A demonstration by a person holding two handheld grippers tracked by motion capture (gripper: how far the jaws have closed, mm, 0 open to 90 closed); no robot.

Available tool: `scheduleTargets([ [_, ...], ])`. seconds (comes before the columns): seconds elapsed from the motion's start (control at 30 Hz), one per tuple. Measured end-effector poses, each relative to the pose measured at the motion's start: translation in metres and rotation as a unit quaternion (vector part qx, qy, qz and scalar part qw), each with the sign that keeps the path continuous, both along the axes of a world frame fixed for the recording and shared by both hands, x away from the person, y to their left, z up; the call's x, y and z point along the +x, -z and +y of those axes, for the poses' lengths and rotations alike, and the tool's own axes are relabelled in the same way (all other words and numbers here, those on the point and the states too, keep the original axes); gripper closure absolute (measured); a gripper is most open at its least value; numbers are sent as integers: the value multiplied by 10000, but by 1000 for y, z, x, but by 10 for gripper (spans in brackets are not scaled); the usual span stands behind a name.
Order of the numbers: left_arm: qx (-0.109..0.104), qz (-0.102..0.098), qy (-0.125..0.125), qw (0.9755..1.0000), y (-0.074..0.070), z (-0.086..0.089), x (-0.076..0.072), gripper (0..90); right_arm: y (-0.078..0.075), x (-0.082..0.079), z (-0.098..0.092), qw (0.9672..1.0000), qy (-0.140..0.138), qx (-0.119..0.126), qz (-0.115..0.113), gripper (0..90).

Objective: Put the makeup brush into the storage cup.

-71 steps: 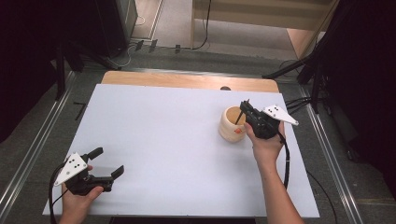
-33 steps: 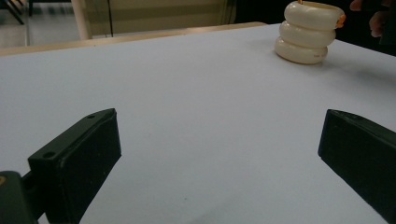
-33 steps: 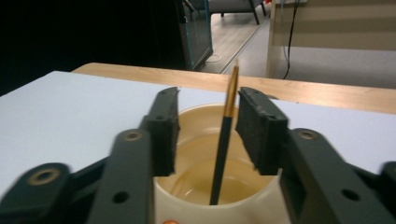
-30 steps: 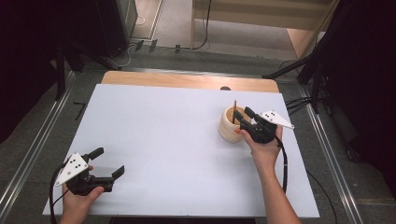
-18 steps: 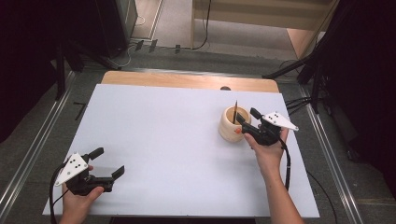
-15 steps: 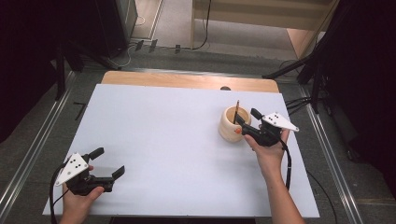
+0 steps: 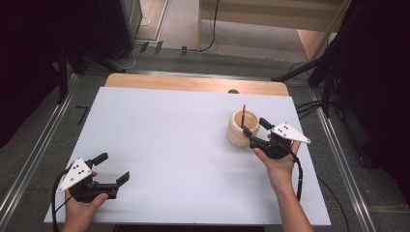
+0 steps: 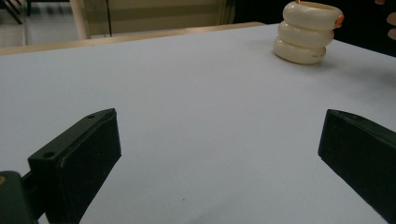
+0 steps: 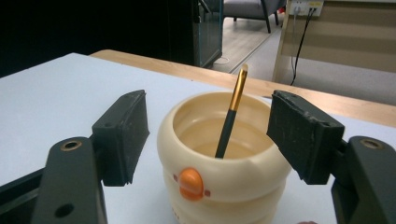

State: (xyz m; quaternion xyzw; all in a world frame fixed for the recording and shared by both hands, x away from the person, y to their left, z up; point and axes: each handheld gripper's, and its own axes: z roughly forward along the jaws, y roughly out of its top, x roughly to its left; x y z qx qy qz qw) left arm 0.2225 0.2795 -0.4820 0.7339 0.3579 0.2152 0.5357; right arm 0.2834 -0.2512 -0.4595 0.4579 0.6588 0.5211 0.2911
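Brush stood released in the duck cup; right claw, jaws just opened and apart astride it, should next withdraw clear; left claw apart, idle.

It looked like a lab or test room set up for recording. A white sheet covered a wooden table framed by metal rails, with dark stands and cables around it on a grey floor. Behind stood plain wooden furniture with a wall socket and 2 plugged leads.
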Motion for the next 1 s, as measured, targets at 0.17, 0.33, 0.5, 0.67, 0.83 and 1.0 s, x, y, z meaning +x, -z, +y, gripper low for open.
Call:
scheduleTargets([
  [0.17,6,-5,14,10000,0,-1,0,0,6,-7,-5,10000,3,52,17,257],
  [0.33,6,-4,5,10000,0,-1,0,0,8,-11,-10,9999,8,152,45,224],
  [0.5,0,-7,10,10000,0,-1,0,0,11,-18,-14,9998,-17,144,102,167],
  [0.67,1,-15,6,10000,0,-1,-1,0,14,-25,-18,9997,-46,192,123,146],
  [0.83,-2,-17,2,10000,0,-1,-1,0,18,-32,-19,9996,-136,192,134,85],
  [1.0,-2,-24,-1,10000,0,-1,-1,0,21,-38,-21,9995,-175,246,108,67],
])
